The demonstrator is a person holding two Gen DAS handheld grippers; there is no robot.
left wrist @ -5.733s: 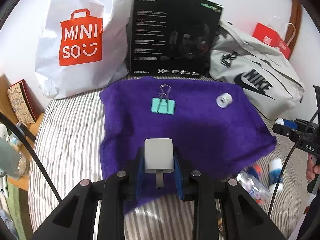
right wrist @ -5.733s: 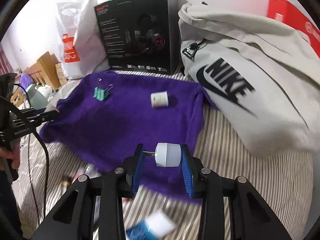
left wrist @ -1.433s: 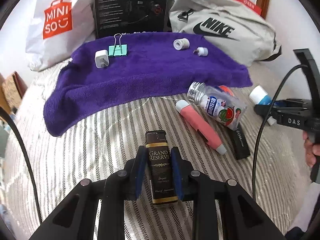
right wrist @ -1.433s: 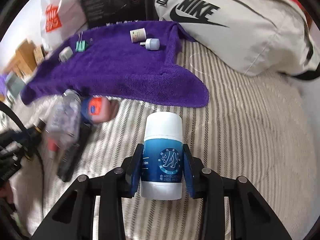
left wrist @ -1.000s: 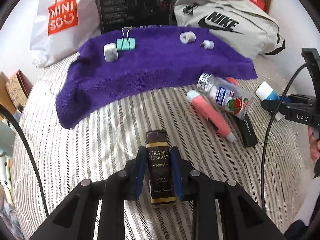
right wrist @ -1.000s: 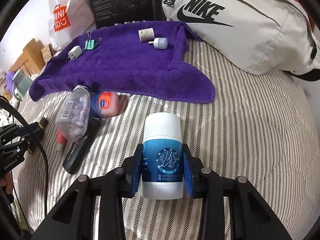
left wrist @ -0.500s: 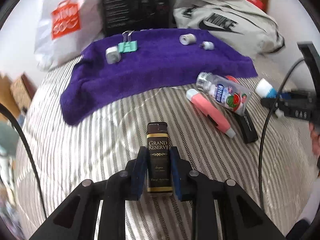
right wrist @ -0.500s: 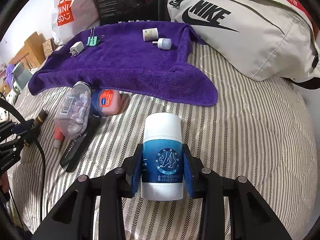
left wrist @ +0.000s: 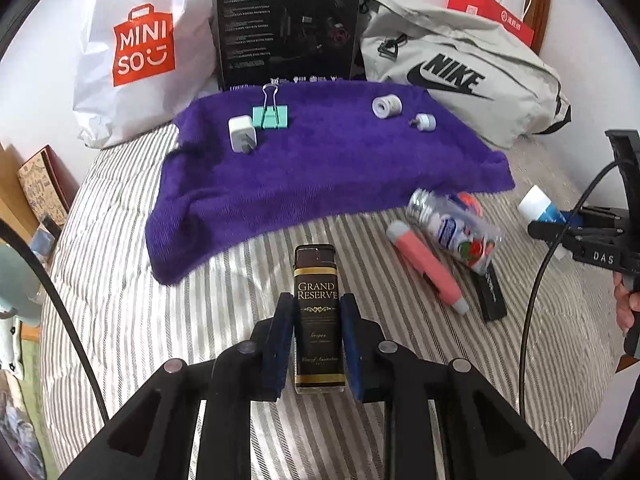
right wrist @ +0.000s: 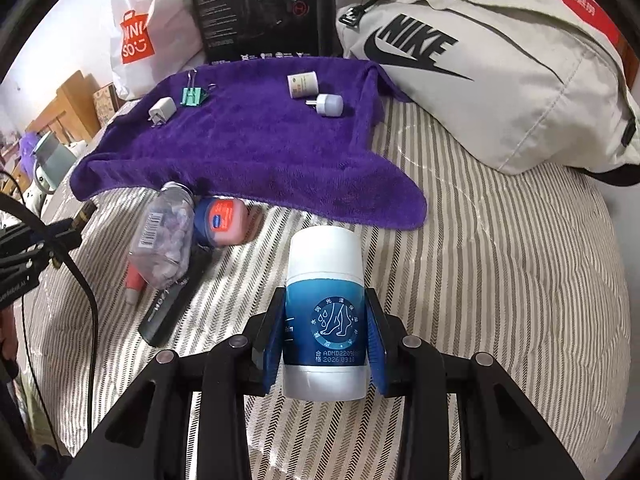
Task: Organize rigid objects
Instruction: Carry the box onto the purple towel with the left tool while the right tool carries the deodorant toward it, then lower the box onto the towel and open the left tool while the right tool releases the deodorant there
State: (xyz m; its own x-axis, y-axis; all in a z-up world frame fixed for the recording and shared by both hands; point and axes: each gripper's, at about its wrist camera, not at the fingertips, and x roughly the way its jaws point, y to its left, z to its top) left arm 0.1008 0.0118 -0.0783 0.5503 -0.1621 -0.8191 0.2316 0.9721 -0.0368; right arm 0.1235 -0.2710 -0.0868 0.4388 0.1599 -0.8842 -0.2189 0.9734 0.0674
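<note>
Both grippers have come off the towel with fresh loads: left gripper clamps the lighter at lower centre, right gripper clamps the balm stick. Carrying step; next, I'd guess, set each down beside the charger and plug.

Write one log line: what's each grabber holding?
left gripper: shut on brown lighter | right gripper: shut on blue-white balm stick
</note>
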